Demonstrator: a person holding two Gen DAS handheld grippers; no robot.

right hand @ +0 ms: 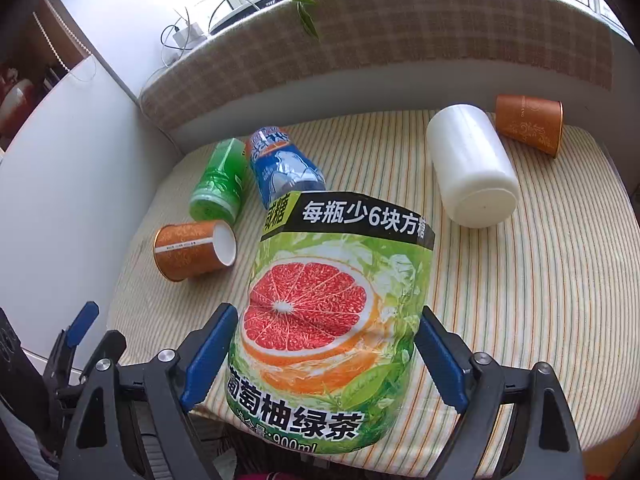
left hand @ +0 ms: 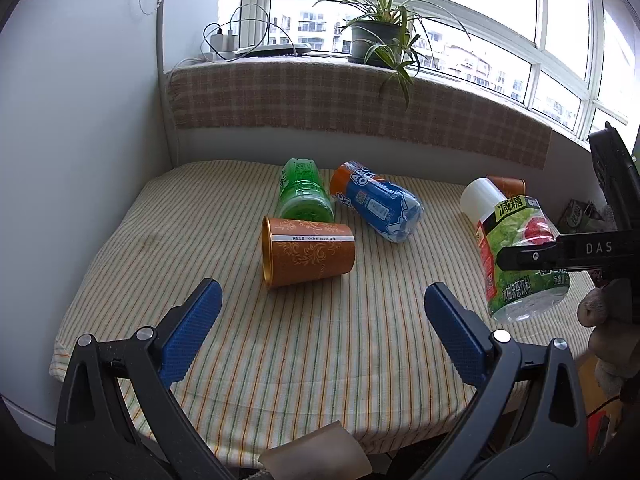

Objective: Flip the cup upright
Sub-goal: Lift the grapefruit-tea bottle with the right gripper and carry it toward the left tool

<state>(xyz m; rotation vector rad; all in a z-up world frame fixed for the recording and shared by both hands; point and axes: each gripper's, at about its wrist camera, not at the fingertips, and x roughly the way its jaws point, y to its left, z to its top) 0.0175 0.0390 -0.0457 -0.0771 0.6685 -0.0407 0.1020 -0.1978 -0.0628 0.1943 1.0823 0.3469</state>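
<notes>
An orange paper cup (left hand: 306,251) lies on its side on the striped cloth, mouth to the left; it also shows in the right wrist view (right hand: 192,254). My left gripper (left hand: 322,322) is open and empty, just in front of it. My right gripper (right hand: 324,352) is shut on a large green grapefruit-tea bottle cup (right hand: 336,320), held tilted above the cloth; it shows at right in the left wrist view (left hand: 520,256). A second orange cup (right hand: 530,122) lies on its side at the far right.
A green bottle cup (left hand: 304,196), a blue bottle cup (left hand: 378,206) and a white cylinder (right hand: 470,164) lie on the striped table (left hand: 280,360). A checked cushion (left hand: 360,108) and a potted plant (left hand: 378,40) stand behind. A white wall (left hand: 80,160) bounds the left.
</notes>
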